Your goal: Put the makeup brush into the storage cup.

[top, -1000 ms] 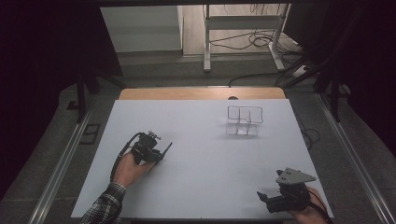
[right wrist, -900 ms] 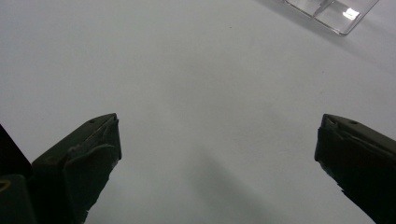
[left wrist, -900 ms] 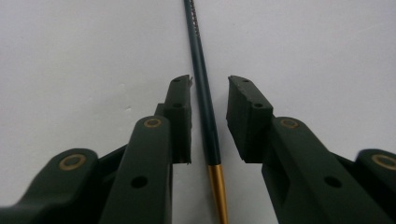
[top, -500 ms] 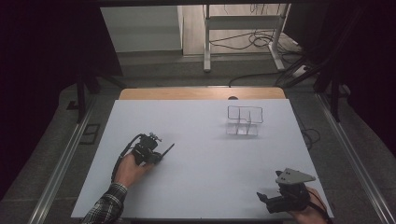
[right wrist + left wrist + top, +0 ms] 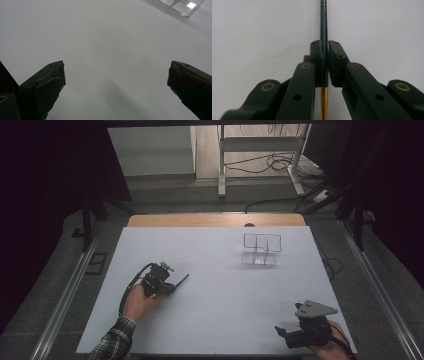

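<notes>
Paintbrush (image 5: 324, 37), thin and dark-handled with a gold ferrule, is clamped between the pads of the left gripper (image 5: 325, 53), whose jaws have just been closing onto it. It is held at the left part of the white table (image 5: 215, 285), its handle pointing away from the hand. The right gripper (image 5: 116, 72) is seen near the table's front right corner, jaws spread wide with nothing between them. A clear plastic organizer (image 5: 262, 249) stands well apart, farther back.

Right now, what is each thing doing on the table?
Left gripper: shut, fingers pinching the thin brush.
Thin brush: held, lying low along the table.
Right gripper: open, holding nothing.
Clear holder: standing upright, looks empty.
</notes>
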Tool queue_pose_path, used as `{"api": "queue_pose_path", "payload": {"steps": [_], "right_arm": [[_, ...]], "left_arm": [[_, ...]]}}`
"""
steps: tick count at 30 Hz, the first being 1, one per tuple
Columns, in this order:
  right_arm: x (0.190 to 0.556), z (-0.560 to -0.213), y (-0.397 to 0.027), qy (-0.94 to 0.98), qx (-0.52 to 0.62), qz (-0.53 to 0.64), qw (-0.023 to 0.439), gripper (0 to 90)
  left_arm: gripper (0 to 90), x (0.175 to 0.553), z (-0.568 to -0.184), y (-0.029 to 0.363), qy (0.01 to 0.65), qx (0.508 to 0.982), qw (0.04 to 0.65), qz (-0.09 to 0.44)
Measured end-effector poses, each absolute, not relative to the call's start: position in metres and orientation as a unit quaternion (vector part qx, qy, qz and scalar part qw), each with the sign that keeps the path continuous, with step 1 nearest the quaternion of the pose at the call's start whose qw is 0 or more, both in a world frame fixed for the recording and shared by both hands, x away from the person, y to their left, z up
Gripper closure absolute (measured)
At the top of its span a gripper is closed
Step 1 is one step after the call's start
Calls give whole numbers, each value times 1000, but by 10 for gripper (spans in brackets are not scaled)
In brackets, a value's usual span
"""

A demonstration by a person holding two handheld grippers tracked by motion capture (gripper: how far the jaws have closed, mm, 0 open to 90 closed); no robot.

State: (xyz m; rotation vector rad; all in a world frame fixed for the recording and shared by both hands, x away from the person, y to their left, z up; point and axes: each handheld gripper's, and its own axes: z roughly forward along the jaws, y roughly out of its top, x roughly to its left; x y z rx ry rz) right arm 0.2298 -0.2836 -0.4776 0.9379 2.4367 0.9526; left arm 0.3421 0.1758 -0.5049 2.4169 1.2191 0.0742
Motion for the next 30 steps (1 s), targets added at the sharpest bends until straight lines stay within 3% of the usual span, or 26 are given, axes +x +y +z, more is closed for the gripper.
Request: {"api": "queue_pose_path", "payload": {"steps": [30], "right_arm": [[230, -478, -283, 864, 336, 336, 168, 12]], "left_arm": [[832, 305, -476, 159, 379, 881, 284, 2]]}}
